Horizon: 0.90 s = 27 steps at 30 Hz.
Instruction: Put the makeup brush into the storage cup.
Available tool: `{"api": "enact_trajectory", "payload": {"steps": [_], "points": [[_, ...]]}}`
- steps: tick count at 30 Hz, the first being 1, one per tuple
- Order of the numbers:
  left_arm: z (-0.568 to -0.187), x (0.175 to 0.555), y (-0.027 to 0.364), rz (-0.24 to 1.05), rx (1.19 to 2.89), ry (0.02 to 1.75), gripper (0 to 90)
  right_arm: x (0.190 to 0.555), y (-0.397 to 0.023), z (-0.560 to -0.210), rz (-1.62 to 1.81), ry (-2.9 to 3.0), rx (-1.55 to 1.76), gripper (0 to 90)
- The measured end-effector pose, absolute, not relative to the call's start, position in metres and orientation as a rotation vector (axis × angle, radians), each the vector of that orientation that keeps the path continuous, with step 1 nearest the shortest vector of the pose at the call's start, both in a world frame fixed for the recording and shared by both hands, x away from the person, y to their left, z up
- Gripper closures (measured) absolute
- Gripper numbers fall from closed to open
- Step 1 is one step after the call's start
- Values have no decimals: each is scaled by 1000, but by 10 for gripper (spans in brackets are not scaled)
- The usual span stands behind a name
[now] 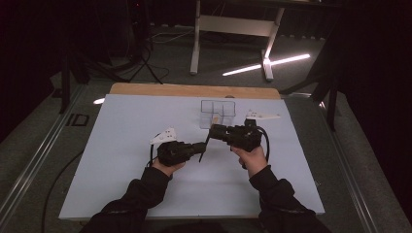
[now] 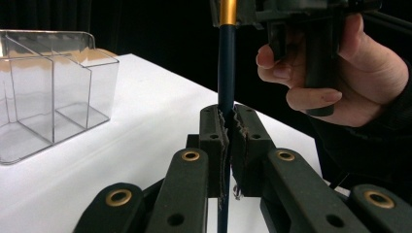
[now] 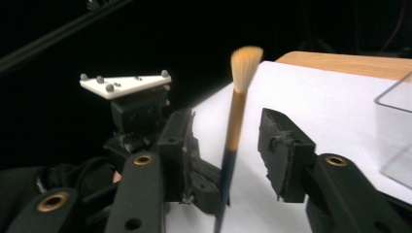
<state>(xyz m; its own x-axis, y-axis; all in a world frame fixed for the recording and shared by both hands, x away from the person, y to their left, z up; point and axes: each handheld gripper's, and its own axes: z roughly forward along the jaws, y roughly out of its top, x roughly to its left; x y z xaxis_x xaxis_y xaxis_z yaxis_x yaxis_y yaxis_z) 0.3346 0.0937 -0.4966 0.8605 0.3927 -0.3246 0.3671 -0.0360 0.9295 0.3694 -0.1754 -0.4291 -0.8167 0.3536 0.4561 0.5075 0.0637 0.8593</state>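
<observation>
Pinching the slim dark-handled, gold-ferruled, soft-bristled brush [image 2: 226, 73] low in my left gripper [image 2: 228, 141], I am bracketing its light, slippery, stiff stem untouched between my right gripper [image 3: 228, 160]'s parted jaws.

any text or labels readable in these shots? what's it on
"ID": large pale letters on the dark floor strip left of the table, in the high view; it may be part of a longer marking.
Nothing else: the brush, the clear organizer, the left gripper and the right gripper bear no readable writing.
</observation>
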Motion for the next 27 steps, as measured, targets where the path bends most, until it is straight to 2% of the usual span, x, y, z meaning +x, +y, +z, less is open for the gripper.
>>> {"api": "enact_trajectory", "payload": {"steps": [8, 10, 19, 22, 24, 25, 27], "points": [[-497, 335, 90, 3, 1651, 591, 840, 373, -172, -430, -1848, -2163, -902, 725], [-496, 335, 89, 1, 1657, 585, 840, 373, -172, -430, -1846, -2180, -902, 825], [-493, 335, 85, -12, 1685, 591, 840, 369, -173, -428, -1847, -2261, -889, 845], [-489, 334, 84, 26, 1706, 586, 830, 368, -173, -426, -1863, -2283, -878, 846], [-485, 333, 83, 33, 1714, 600, 743, 367, -173, -425, -1866, -2292, -874, 846], [-483, 333, 82, 26, 1720, 614, 743, 367, -173, -425, -1864, -2291, -868, 846], [-478, 334, 81, 12, 1745, 660, 557, 367, -172, -423, -1864, -2308, -857, 847]]}}
